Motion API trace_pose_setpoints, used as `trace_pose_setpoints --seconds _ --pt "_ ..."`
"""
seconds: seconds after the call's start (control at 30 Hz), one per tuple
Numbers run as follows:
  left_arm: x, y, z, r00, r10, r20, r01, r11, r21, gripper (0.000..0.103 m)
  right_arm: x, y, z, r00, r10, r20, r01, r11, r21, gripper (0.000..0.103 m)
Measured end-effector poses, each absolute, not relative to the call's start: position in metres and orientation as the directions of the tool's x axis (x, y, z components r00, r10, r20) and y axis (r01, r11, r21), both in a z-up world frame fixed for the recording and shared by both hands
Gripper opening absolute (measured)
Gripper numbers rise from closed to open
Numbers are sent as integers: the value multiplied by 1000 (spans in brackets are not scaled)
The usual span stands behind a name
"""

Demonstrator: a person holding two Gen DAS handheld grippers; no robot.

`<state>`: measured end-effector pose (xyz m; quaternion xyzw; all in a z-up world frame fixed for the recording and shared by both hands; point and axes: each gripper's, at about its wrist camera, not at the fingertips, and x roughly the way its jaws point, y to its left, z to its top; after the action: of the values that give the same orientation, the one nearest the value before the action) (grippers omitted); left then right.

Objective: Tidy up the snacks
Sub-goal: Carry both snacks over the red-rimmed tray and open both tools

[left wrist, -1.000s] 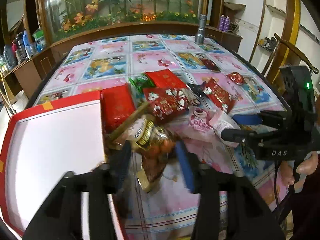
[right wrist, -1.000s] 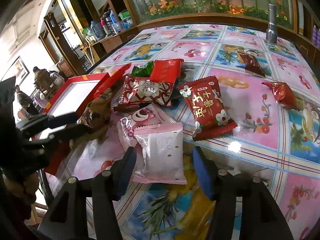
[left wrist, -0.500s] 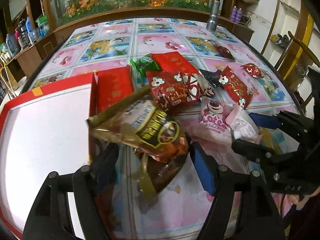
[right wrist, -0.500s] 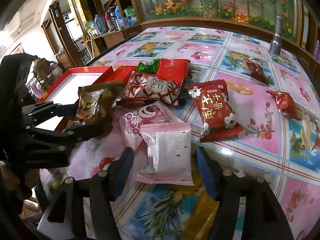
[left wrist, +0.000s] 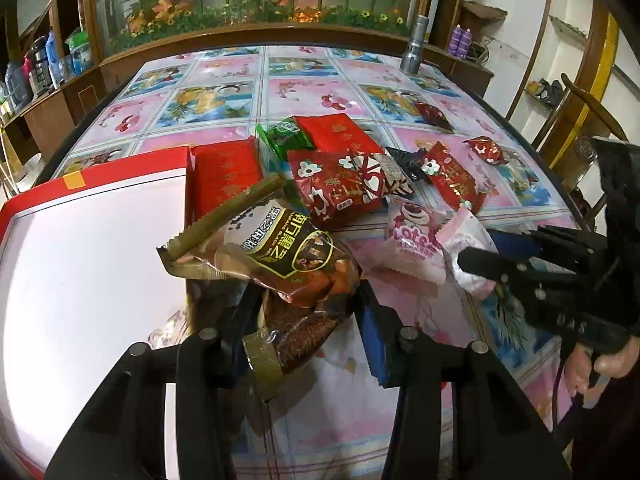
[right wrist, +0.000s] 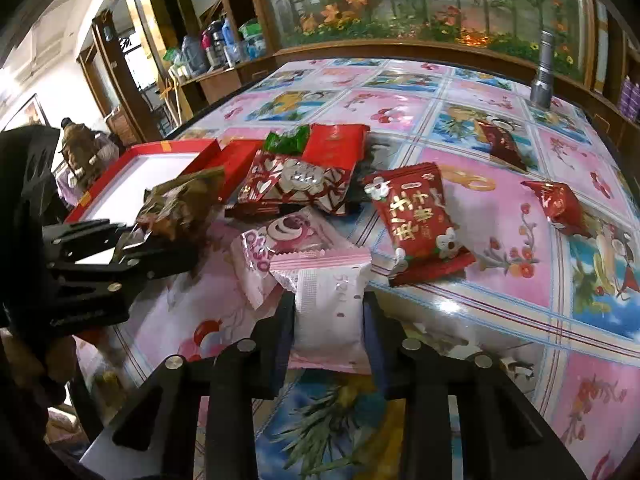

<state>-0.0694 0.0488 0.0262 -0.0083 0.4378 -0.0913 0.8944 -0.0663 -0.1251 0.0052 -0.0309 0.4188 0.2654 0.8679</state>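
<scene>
Flowered oilcloth is covering the table [left wrist: 304,92], and from the left wrist view I am seeing my left gripper [left wrist: 308,316] with its jaws just closing onto a brown nut packet [left wrist: 288,260]; the pads are pressing its lower half, so I judge it clamped. Just beside it the red gift box [left wrist: 36,204] is lying with its white floor bare, so nothing is sorted yet. Red snack packets [left wrist: 336,184] and a green packet [left wrist: 286,136] are lying heaped just beyond the box, with a pink bear-print packet [left wrist: 412,236] nearer the other claw.

From the right wrist view, my right gripper [right wrist: 328,320] is also closing its jaws, and they are squeezing a pale pink wafer packet [right wrist: 328,304] that is lying on the cloth. Whether it is already lifting clear I cannot tell from this angle. A red packet with gold lettering [right wrist: 416,220] and a small red packet [right wrist: 560,204] are waiting farther right. I judge the job barely begun: two packets gripped, nearly everything else left.
</scene>
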Motion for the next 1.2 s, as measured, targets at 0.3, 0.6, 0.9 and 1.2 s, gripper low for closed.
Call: trace_pose_setpoints --seconds 0.3,0.6,0.9,1.2 --pt "-96 60 45 623 -221 -750 182 974 -135 44 -67 -136 10 508 480 -715 -453 855 253 31" --pt "-126 116 65 700 -89 -709 73 996 -53 44 -70 -108 23 425 664 -615 -495 740 456 31" --pt "-144 178 45 671 0 -741 -58 997 -52 44 -82 12 35 297 770 -564 -625 604 495 31" --pt "-147 209 31 648 70 -758 -140 990 -28 45 -92 92 25 219 742 -634 -681 581 445 34"
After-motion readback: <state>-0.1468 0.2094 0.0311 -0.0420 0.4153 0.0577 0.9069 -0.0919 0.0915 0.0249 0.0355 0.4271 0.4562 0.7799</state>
